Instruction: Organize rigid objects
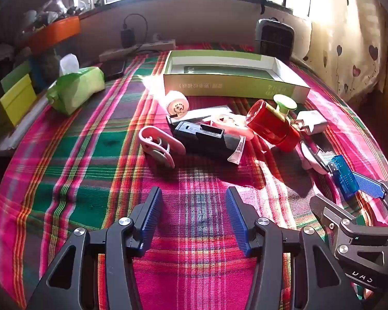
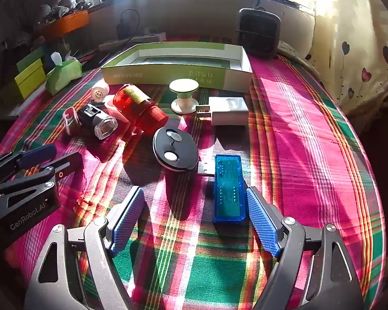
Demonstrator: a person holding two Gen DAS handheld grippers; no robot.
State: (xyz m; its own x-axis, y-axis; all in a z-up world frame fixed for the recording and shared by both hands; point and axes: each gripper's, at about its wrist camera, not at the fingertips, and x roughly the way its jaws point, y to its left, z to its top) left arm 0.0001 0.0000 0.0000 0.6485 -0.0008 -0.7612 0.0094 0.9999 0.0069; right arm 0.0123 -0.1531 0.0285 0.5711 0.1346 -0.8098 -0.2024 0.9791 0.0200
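Barely started, from the look of it. The green box (image 2: 176, 73) at the back of the worktop (image 2: 310, 134) looks empty apart from its dark green liner, and every loose thing lies out on the plaid cloth in front of it: the red lamp (image 2: 139, 111), black clip light (image 2: 101, 121), white charger (image 2: 229, 109), green-topped spool (image 2: 183, 95), pink clip (image 1: 159, 144), small white roll (image 1: 177, 104), a round black-lidded thing (image 2: 174, 152) and the blue USB stick (image 2: 229, 188). So pretty much all of the sorting is left, assuming the box is where it all goes.

The right hand-held gripper (image 2: 195, 217) is spread wide with nothing clamped. The blue USB stick sits just inside its right pad; I can't tell whether they touch, but the other pad is well clear, so no grip yet. My guess is that's the first pick. The left hand-held gripper (image 1: 192, 215) is also spread and empty, hovering over bare cloth near the front.

Room-wise: there's a big open strip of cloth on the right side, running up to the box. The middle is crowded, things touching or overlapping around the lamp. The USB plug is right against the black-lidded thing, so that could get nudged. The two grippers are near each other too.
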